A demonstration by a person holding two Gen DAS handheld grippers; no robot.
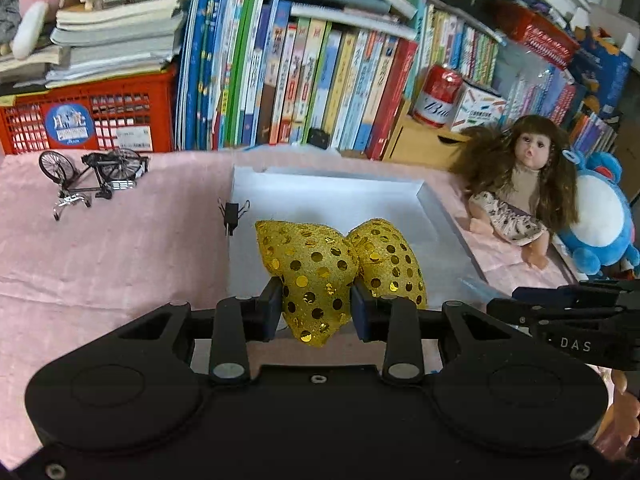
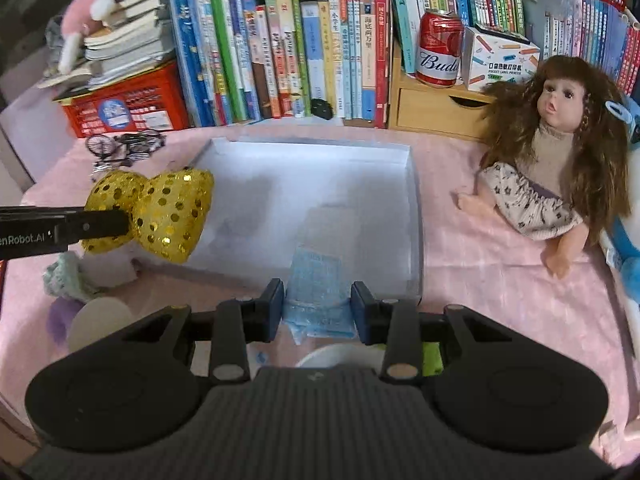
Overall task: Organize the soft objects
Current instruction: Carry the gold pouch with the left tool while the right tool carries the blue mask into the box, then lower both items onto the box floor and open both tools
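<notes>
In the left wrist view, the left gripper point(image 1: 316, 308) pinches a gold sparkly bow point(image 1: 320, 264) tight between its two blue fingers point(image 1: 270, 308). The bow is puffy and covered in shiny dots, and it hangs over the near edge of a flat white tray point(image 1: 400, 192) on the pink cloth point(image 1: 112, 248). A little black toy bike point(image 1: 94, 178) stands well off to the left on the cloth. A doll point(image 1: 520, 192) with long brown hair sits to the right of the tray, and a blue plush toy point(image 1: 604, 224) is right behind her. Books point(image 1: 296, 76) stand in a row at the back. In the right wrist view, the right gripper point(image 2: 318, 308) squeezes a see-through blue packet point(image 2: 318, 300) between its fingers point(image 2: 362, 310), at the near edge of the tray point(image 2: 414, 216). The bow point(image 2: 160, 212) shows on the left, held up over the tray's left side. The doll point(image 2: 548, 160) sits on the right, and a red can point(image 2: 439, 50) stands on a wooden box point(image 2: 432, 104) behind.
</notes>
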